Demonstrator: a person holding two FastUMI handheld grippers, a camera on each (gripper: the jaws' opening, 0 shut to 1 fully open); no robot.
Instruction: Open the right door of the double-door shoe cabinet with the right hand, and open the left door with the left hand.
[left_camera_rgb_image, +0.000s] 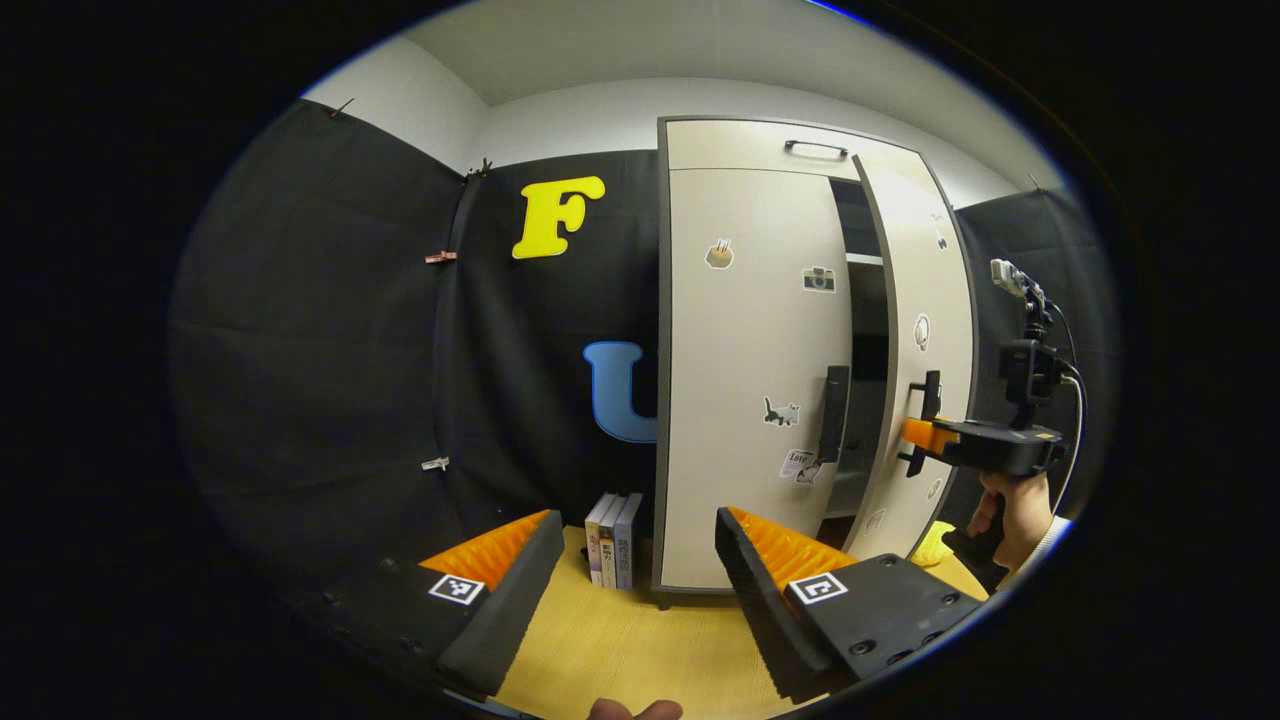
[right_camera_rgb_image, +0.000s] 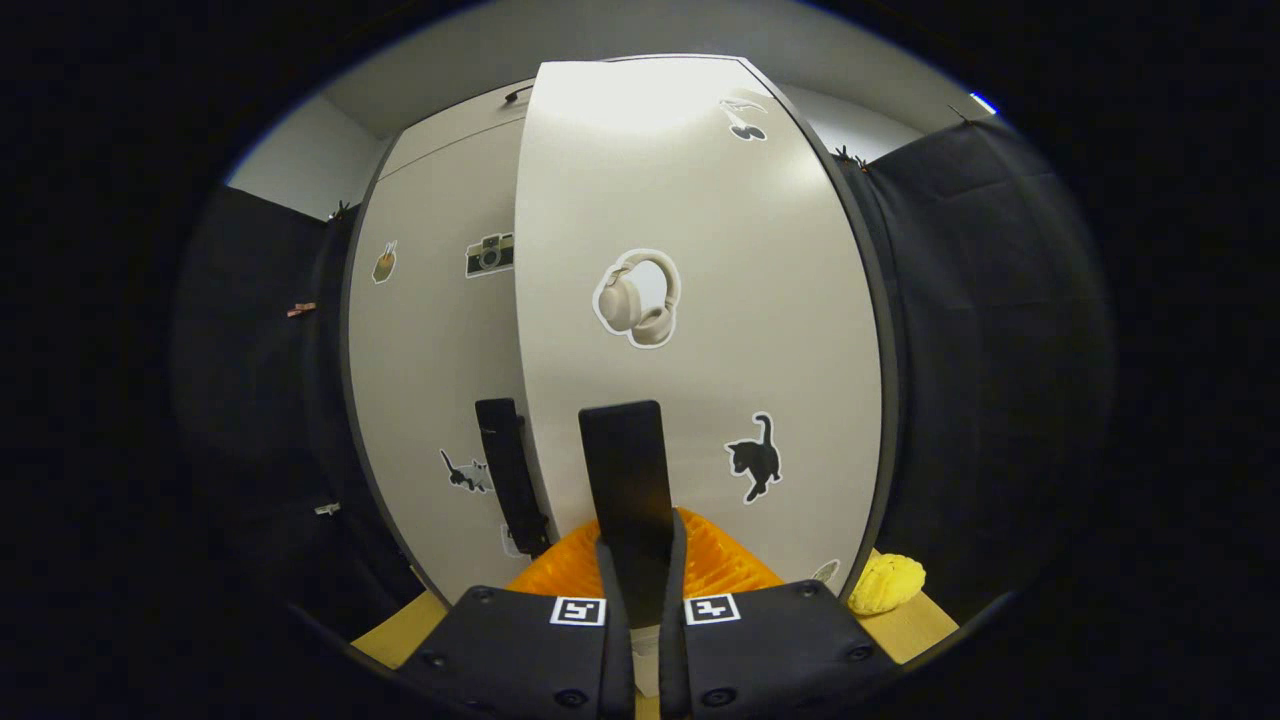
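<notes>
The shoe cabinet (left_camera_rgb_image: 750, 400) is pale cream with grey edging, its doors dotted with stickers (a black cat (right_camera_rgb_image: 755, 457), cream headphones (right_camera_rgb_image: 640, 297), a camera (left_camera_rgb_image: 818, 279)). Both door handles (right_camera_rgb_image: 625, 480) are black. The bench (left_camera_rgb_image: 620, 640) is light wood-grain; a yellow lump (right_camera_rgb_image: 885, 583) sits on it.

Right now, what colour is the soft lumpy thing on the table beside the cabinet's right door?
Yellow; the lumpy thing shows best in the right gripper view.
</notes>
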